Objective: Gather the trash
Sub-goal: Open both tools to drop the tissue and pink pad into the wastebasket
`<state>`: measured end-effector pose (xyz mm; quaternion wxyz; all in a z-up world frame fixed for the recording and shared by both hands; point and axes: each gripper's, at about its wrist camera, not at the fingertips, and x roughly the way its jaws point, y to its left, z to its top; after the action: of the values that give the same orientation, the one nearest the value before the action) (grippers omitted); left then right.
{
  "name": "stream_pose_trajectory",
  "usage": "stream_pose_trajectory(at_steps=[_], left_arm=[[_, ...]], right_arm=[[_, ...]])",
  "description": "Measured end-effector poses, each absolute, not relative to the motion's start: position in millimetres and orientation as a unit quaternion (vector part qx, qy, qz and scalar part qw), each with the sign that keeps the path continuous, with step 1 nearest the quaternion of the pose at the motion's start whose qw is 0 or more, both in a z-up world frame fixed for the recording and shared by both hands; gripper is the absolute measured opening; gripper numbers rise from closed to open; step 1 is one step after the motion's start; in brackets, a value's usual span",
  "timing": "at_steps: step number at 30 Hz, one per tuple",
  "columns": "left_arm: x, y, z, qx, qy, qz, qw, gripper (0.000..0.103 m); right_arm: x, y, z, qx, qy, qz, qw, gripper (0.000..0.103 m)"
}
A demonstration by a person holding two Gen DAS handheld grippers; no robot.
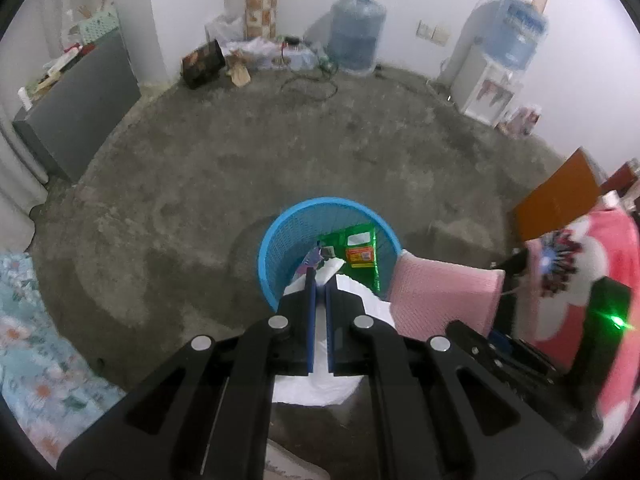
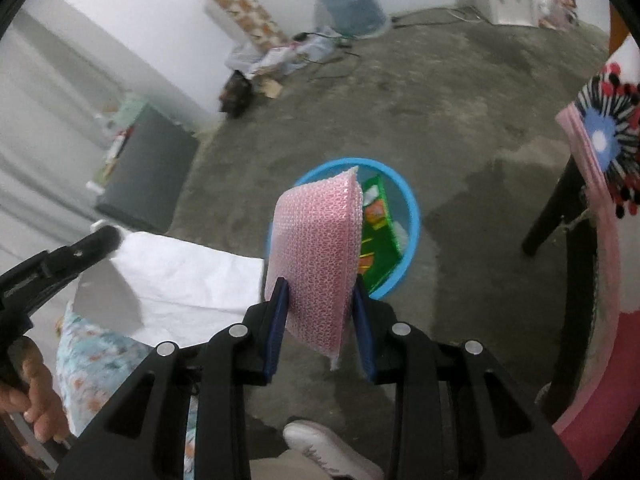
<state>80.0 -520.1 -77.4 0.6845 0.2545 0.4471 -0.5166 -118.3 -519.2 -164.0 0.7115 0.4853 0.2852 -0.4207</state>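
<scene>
The left gripper [image 1: 319,286] tilts steeply down at frame centre, pinching white paper [image 1: 320,384] over the blue basket [image 1: 280,248]. The right gripper [image 2: 320,294] clamps a pink bubble mailer [image 2: 316,248], long axis running up-frame toward the basket.

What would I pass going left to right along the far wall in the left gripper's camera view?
Grey metal cabinet → dark patterned bag → big blue water jug on the floor → white water dispenser topped by another jug.

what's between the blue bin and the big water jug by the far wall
Only bare concrete floor lies between the blue bin and the water jug, plus a loose black cable near the jug; the left wrist view shows it.
</scene>
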Motion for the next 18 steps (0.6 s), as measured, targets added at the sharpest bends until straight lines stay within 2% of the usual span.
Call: stream_pose_trajectory(at_steps=[4,8,9,10,12,15,18], left_arm=[[78,-559,-108,0.281,0.443,-0.499,0.69,0.003],[87,-585,-136,0.258,0.467,-0.488,0.691,0.005],[88,-589,-141,0.259,0.467,-0.482,0.695,0.013],[89,-592,-145,0.263,0.466,-0.477,0.697,0.029],[91,-597,-152,0.275,0.459,-0.463,0.707,0.048],[99,-586,-146,0.257,0.458,-0.466,0.712,0.054],[106,-576,-133,0.242,0.456,-0.469,0.717,0.056]], right_arm=[[-115,-538,-181,0.495,0.288,-0.429,0.698,0.031],[-111,-556,-198,0.503,0.284,-0.429,0.694,0.033],[-109,-560,-204,0.505,0.288,-0.429,0.691,0.034],[-104,-564,-212,0.507,0.295,-0.428,0.688,0.035],[-100,-570,-225,0.509,0.305,-0.426,0.683,0.046],[-100,-574,-242,0.515,0.311,-0.425,0.676,0.049],[-105,-571,-245,0.517,0.302,-0.421,0.681,0.049]])
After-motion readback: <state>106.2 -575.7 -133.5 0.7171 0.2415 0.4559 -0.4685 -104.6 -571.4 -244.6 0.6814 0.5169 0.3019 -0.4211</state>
